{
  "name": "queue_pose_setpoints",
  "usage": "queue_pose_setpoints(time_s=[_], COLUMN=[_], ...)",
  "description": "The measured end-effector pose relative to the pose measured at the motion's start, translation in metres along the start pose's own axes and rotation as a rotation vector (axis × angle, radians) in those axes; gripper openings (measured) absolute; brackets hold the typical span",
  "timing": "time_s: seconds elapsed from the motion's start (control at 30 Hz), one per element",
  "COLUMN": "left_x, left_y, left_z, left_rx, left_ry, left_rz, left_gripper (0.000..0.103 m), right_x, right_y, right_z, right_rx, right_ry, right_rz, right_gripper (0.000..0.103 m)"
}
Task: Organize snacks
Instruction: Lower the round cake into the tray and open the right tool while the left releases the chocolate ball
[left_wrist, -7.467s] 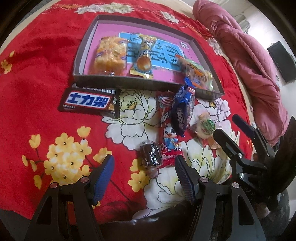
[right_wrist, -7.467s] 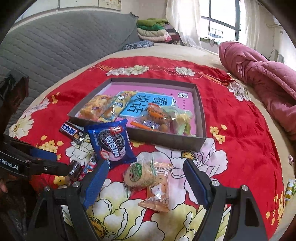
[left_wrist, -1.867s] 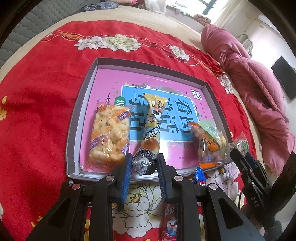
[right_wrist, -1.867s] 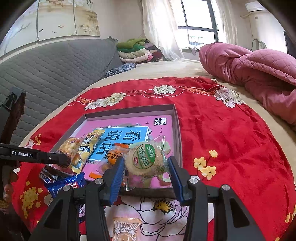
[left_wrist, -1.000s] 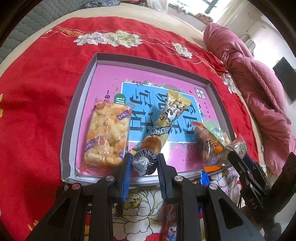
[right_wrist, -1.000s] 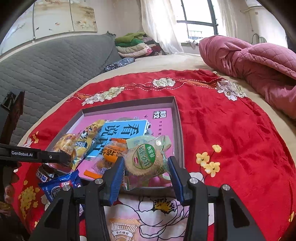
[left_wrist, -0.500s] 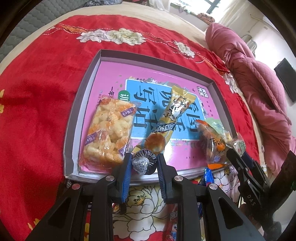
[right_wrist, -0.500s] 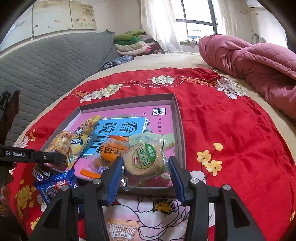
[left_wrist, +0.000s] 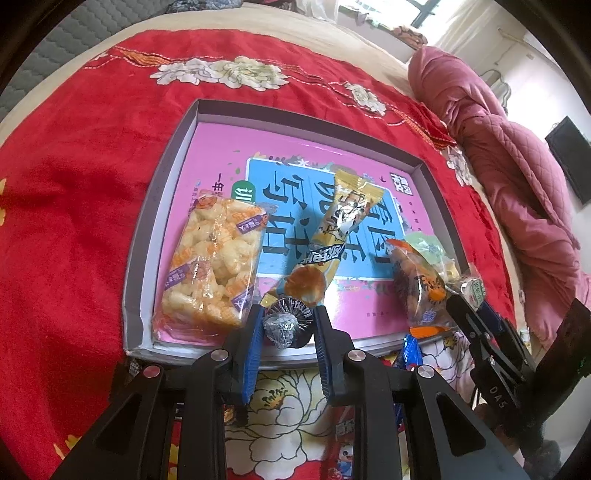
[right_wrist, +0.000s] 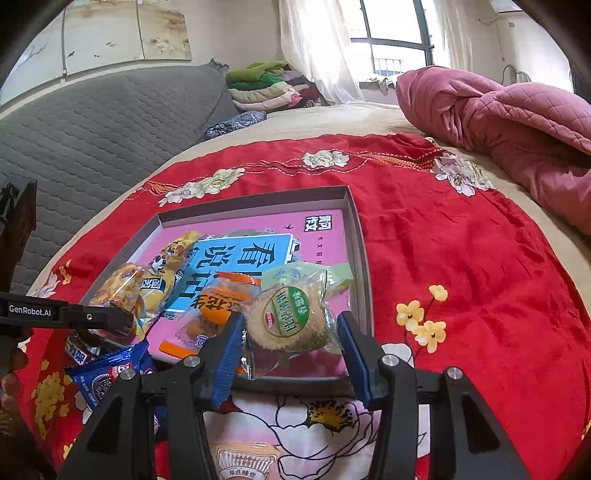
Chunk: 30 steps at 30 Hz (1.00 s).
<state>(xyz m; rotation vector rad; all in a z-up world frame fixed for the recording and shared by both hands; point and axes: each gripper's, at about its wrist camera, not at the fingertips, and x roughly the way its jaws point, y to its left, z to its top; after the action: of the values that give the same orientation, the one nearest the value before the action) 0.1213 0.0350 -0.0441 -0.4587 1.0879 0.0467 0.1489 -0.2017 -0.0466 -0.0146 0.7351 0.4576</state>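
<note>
The left gripper (left_wrist: 288, 328) is closed on a small dark foil-wrapped sweet (left_wrist: 286, 325), held just over the near wall of the shallow grey box (left_wrist: 142, 236). The right gripper (right_wrist: 290, 332) clamps a round pastry in a clear wrapper (right_wrist: 291, 317) at the near right corner. Released too early, either one could fall outside onto the red flowered blanket (right_wrist: 461, 277).
</note>
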Motion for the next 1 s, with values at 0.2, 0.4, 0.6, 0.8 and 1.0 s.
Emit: queue_pose_setpoints(time_s=[0.2, 0.4, 0.6, 0.8, 1.0], left_x=[0.001, 0.001, -0.001, -0.003, -0.005], left_y=[-0.001, -0.001, 0.0, 0.0, -0.001], left_z=[0.0, 0.0, 0.002, 0.002, 0.003], left_rx=[-0.002, -0.007, -0.01, -0.005, -0.004], left_ry=[0.004, 0.001, 0.0, -0.002, -0.005], left_rz=[-0.006, -0.007, -0.014, -0.023, -0.04], left_gripper=[0.027, 0.027, 0.027, 0.027, 0.027], right_x=[0.0, -0.002, -0.005, -0.012, -0.016], right_y=[-0.002, -0.003, -0.002, -0.005, -0.006], right_z=[-0.001, 0.0, 0.0, 0.001, 0.001], right_rx=[0.006, 0.013, 0.009, 0.023, 0.022], right_ry=[0.003, 0.0, -0.001, -0.02, -0.027], right_rz=[-0.004, -0.004, -0.008, -0.008, -0.011], right_gripper=[0.056, 0.057, 0.058, 0.059, 0.065])
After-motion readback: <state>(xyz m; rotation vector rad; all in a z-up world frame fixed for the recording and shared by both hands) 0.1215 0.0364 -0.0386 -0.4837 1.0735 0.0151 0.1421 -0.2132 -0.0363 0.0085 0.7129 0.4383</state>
